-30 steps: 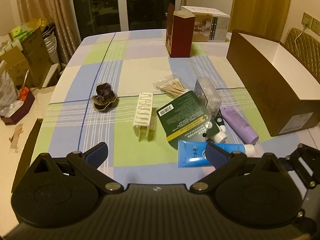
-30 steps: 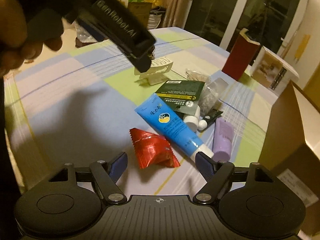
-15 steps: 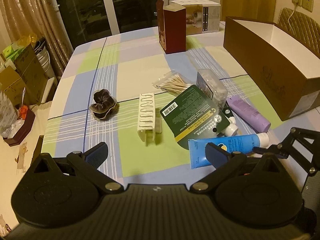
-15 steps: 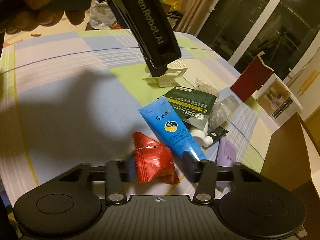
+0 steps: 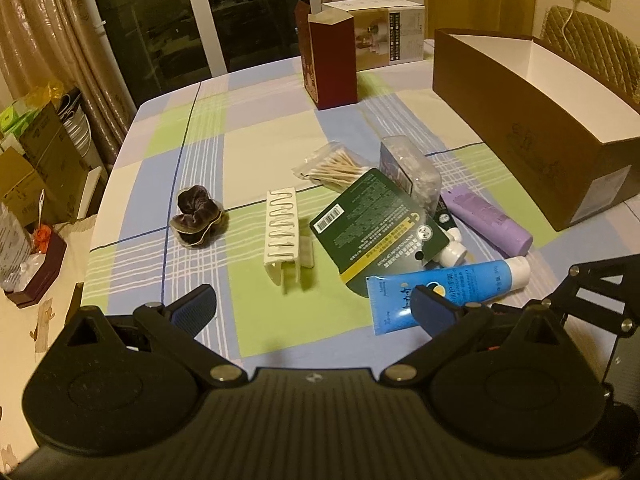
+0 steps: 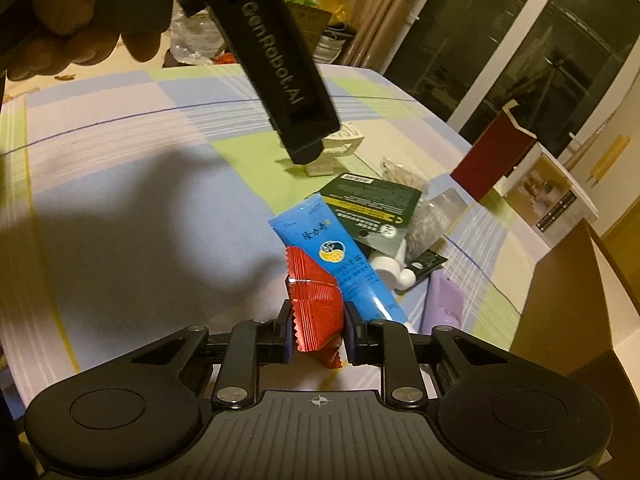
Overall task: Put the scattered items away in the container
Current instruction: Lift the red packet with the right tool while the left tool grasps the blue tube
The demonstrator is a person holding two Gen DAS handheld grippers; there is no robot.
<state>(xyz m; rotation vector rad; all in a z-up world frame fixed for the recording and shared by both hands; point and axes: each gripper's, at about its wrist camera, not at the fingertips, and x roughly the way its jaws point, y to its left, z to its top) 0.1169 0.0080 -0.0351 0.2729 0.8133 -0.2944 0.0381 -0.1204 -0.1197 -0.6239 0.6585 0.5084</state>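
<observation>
Change: right gripper (image 6: 316,334) jaws, wide a sec ago, closing on red packet (image 6: 316,304), pads pressing its sides.
Left gripper (image 5: 314,306): jaws apart, empty, above counter (image 5: 256,148).
Box (image 5: 532,128): to right, open.
Risk: thin foil crumples, may slip w/ lift.

Dark red carton (image 5: 332,66) beside printed box (image 5: 390,32)

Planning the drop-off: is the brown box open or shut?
Open: the brown box has no lid on top, and its white inner walls show.
</observation>
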